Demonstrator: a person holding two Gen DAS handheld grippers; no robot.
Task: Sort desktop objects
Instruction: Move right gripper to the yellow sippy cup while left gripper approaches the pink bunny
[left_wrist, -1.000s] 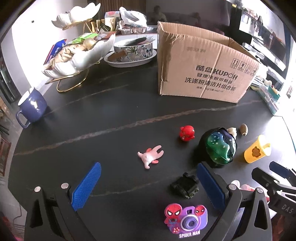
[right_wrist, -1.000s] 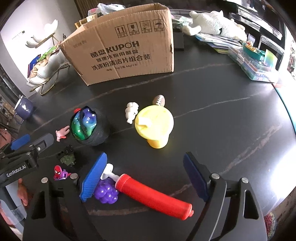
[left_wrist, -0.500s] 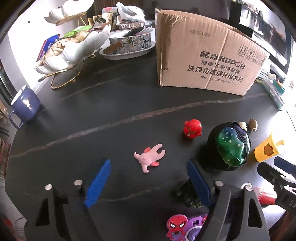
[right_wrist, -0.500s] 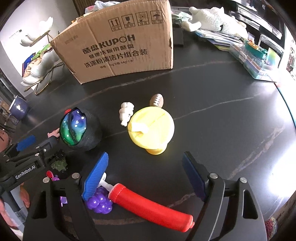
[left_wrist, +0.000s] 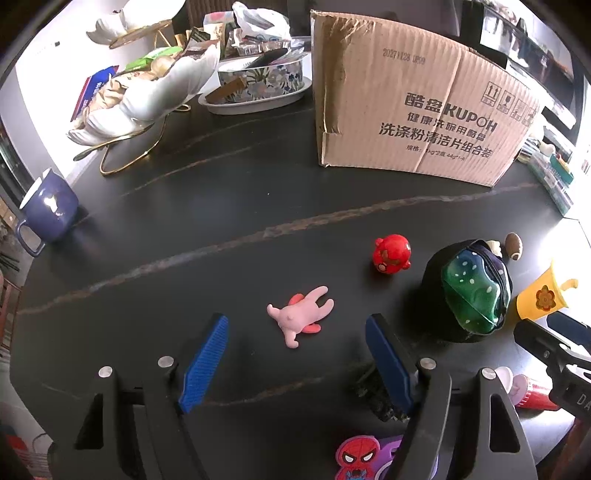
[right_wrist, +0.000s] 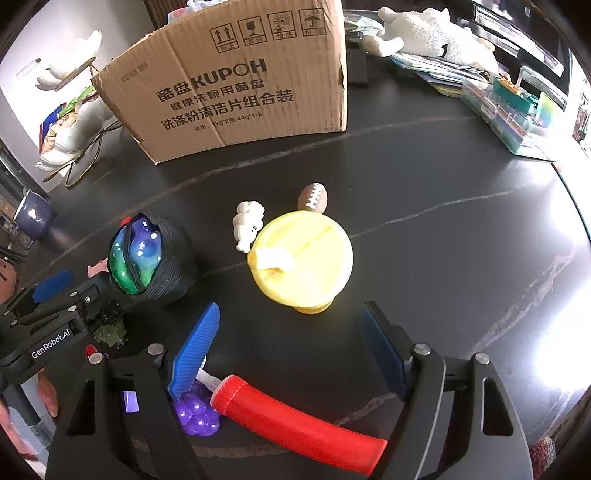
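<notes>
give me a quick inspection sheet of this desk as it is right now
Surface: black table with pale veins.
Job's things: pink bunny, red figure, yellow cup, red pump, football, all loose; cardboard box behind.
Clutter: blue mug, floral dish.
Grippers: left gripper open before the bunny; right gripper open before the cup.
Cables: nothing seen.
Surroundings: plush toy, shelves.

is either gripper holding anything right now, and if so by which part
Nothing is held. The left gripper is open around the pink bunny toy without touching it; the right gripper is open near the yellow cup.
</notes>
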